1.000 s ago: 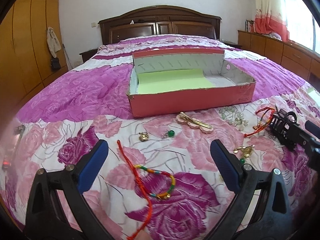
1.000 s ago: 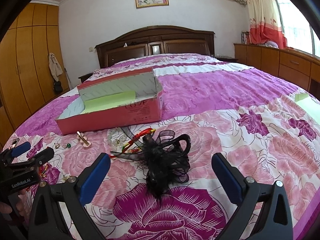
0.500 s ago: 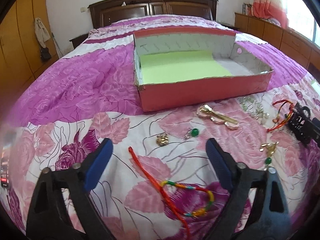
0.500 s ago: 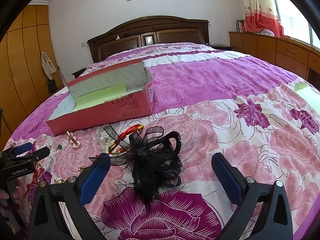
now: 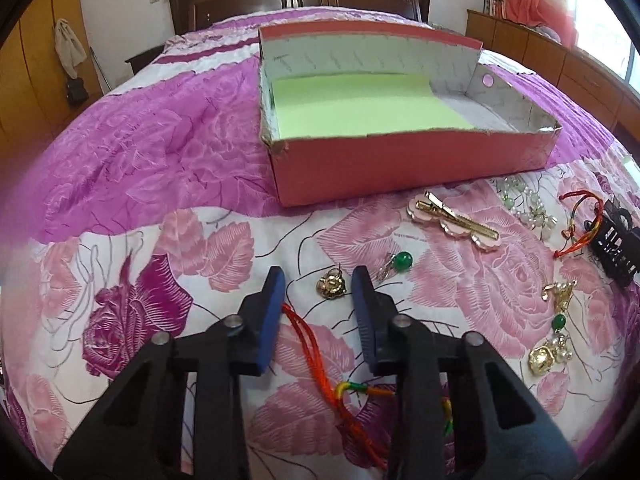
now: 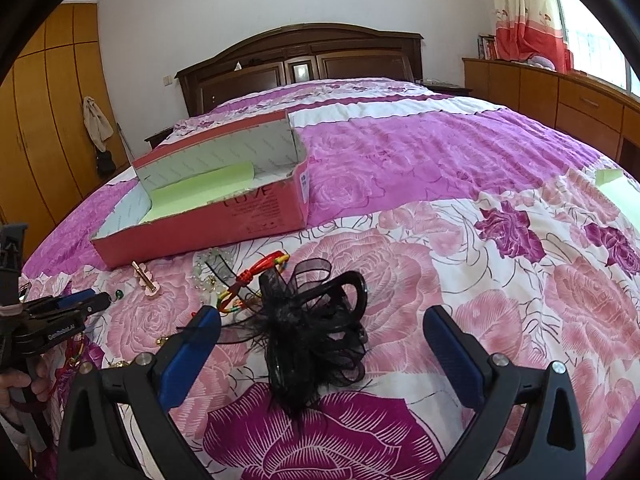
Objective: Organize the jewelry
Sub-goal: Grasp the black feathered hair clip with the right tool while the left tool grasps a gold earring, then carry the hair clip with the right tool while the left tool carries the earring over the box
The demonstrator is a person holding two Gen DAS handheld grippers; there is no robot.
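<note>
A red box (image 5: 400, 164) with a green liner lies open on the bed; it also shows in the right wrist view (image 6: 208, 220). My left gripper (image 5: 319, 280) is low over the bedspread, its jaws narrowed but still apart, with a small gold charm (image 5: 331, 287) between the fingertips and a red cord bracelet (image 5: 316, 352) under it. A green bead earring (image 5: 400, 262) lies just right. My right gripper (image 6: 320, 320) is open wide, with a black feathered hair clip (image 6: 316, 332) between its fingers.
A gold hair clip (image 5: 456, 222), a pearl piece (image 5: 528, 208), a red bracelet (image 5: 580, 224), a black claw clip (image 5: 614, 248) and gold earrings (image 5: 554, 332) lie right of the left gripper. Headboard, wardrobe and cabinets surround the bed.
My left gripper has moved forward and down to the gold charm and its jaws have narrowed a lot. My right gripper has moved slightly closer to the black hair clip and stays wide open.
</note>
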